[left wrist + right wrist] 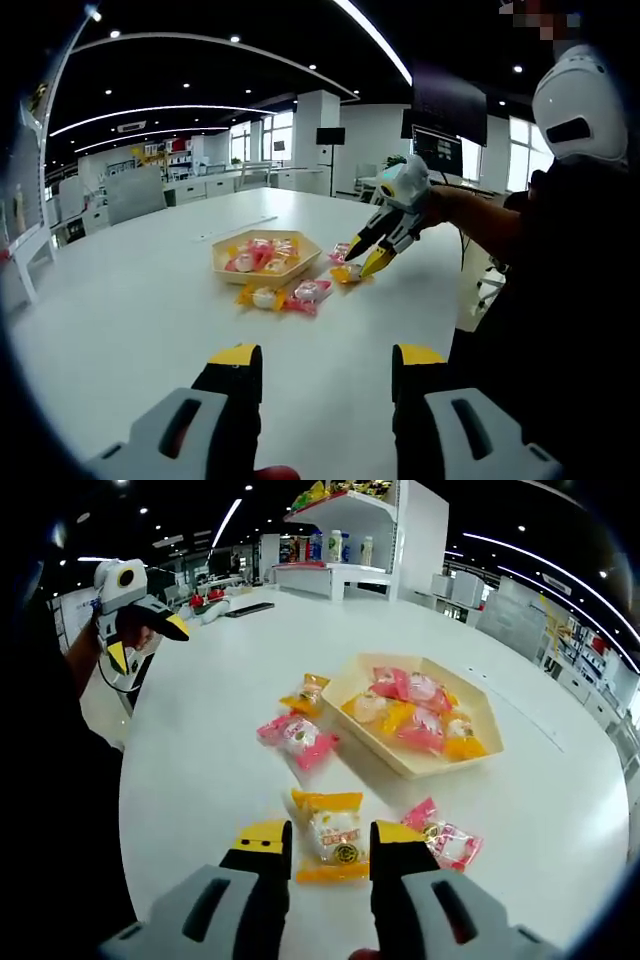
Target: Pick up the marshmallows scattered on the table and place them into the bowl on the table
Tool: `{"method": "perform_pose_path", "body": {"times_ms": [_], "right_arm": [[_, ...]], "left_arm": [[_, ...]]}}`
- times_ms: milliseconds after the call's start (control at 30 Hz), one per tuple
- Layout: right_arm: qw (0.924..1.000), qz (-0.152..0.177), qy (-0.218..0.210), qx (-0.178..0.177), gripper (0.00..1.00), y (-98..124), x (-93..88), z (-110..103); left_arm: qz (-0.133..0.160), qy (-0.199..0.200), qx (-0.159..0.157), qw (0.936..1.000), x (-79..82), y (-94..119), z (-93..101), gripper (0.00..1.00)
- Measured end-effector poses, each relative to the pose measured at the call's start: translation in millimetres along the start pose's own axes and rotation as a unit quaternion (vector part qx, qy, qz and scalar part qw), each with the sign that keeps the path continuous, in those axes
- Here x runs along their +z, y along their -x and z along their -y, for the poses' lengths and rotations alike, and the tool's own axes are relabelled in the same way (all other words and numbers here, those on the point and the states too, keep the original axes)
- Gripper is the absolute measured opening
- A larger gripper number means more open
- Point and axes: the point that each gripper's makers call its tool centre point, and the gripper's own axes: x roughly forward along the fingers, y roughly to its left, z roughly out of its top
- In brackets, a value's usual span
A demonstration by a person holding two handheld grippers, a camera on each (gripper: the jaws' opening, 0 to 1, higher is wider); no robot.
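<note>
Four wrapped marshmallows lie loose on the white table just beside the bowl, which already holds several. I have my right hand-held gripper lowered with its jaws spread around the yellow-wrapped marshmallow, ready to close. My left hand-held gripper hangs back, open and empty, keeping clear of the working side.

The right tool hides the orange-wrapped marshmallow's side edges.
</note>
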Motion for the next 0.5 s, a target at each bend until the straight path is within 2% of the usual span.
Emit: {"method": "perform_pose_path", "body": {"times_ms": [500], "right_arm": [[0.9999, -0.007, -0.003, 0.008, 0.32, -12.3, -3.4, -4.2]], "left_arm": [[-0.004, 0.004, 0.000, 1.0000, -4.4, -0.2, -1.0, 0.52]]}}
